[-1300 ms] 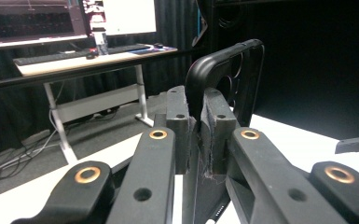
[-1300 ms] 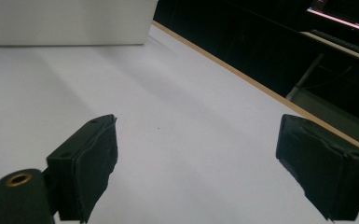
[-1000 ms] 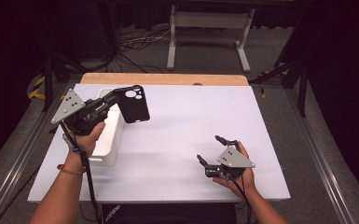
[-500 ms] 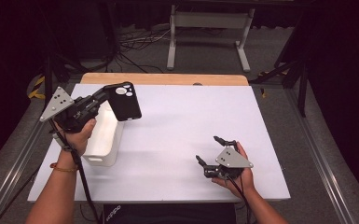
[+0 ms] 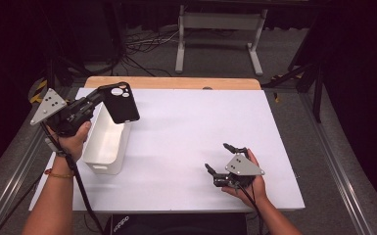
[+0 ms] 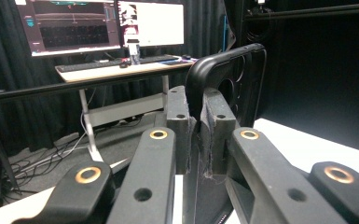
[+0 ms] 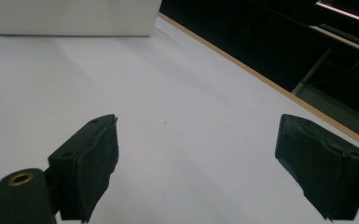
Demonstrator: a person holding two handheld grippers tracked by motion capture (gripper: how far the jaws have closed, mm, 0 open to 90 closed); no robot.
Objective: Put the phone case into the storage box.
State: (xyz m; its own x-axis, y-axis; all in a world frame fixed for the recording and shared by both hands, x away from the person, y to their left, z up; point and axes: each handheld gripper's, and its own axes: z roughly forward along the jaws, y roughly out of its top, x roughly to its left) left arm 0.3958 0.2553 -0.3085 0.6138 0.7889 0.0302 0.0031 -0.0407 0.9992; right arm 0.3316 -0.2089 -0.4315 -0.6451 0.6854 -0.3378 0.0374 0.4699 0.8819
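Our left gripper (image 5: 95,99) is clamped on the phone case (image 5: 121,102), which hangs long-axis down over the bin (image 5: 106,142). Our right gripper (image 5: 223,161) rests wide open and empty on the tabletop (image 5: 186,127), well apart.

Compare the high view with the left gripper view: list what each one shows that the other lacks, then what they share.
High view alone: the white bin under the raised case, and the right gripper resting open on the white table. Left gripper view alone: a desk with monitors and a keyboard behind. Both: the left gripper shut on the edge of the black phone case, held above the table.
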